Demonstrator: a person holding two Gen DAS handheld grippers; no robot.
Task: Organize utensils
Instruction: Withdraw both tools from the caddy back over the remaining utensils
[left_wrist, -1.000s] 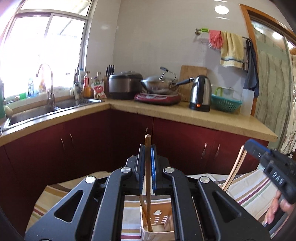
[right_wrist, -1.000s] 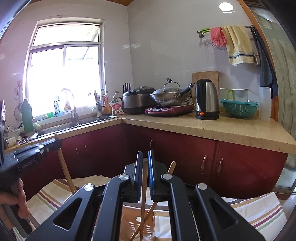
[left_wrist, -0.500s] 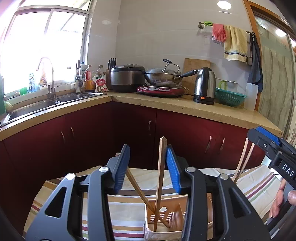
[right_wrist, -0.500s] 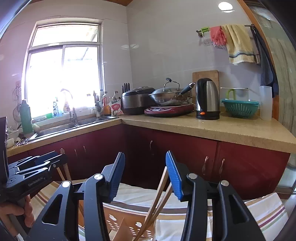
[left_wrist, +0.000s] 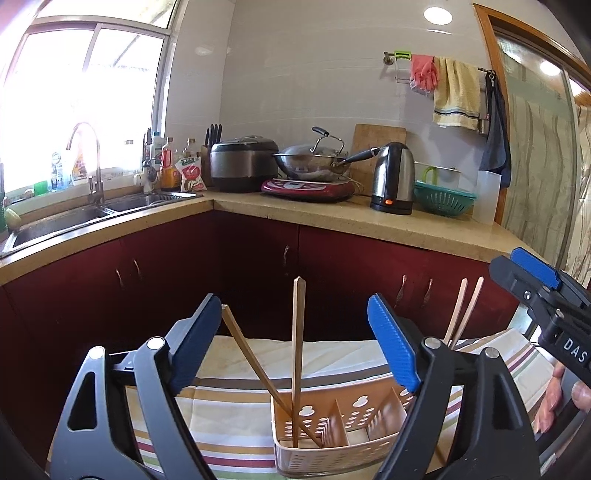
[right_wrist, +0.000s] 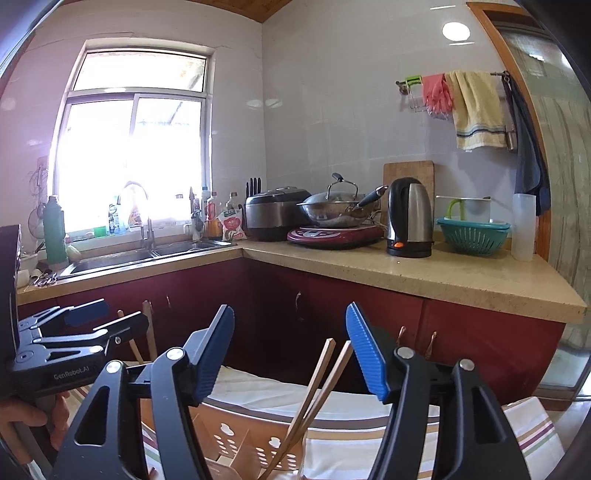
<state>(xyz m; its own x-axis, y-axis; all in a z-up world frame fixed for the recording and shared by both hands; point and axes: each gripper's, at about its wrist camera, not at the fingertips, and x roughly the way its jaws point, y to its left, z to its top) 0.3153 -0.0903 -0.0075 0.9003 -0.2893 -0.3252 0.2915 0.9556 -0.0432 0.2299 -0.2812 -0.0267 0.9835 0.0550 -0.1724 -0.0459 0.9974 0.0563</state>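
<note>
Sunlit window (right_wrist: 135, 155), white tiled walls (left_wrist: 295, 74), dark red cabinets (left_wrist: 351, 273).

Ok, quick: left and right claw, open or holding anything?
Left claw: just opened, chopsticks loose between its jaws.
Right claw: just opened, holding nothing; chopstick pair released.

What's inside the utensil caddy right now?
The caddy holds two chopsticks in its left compartment and another pair at the right end; middle compartments look empty. Their floors are partly hidden.
</note>
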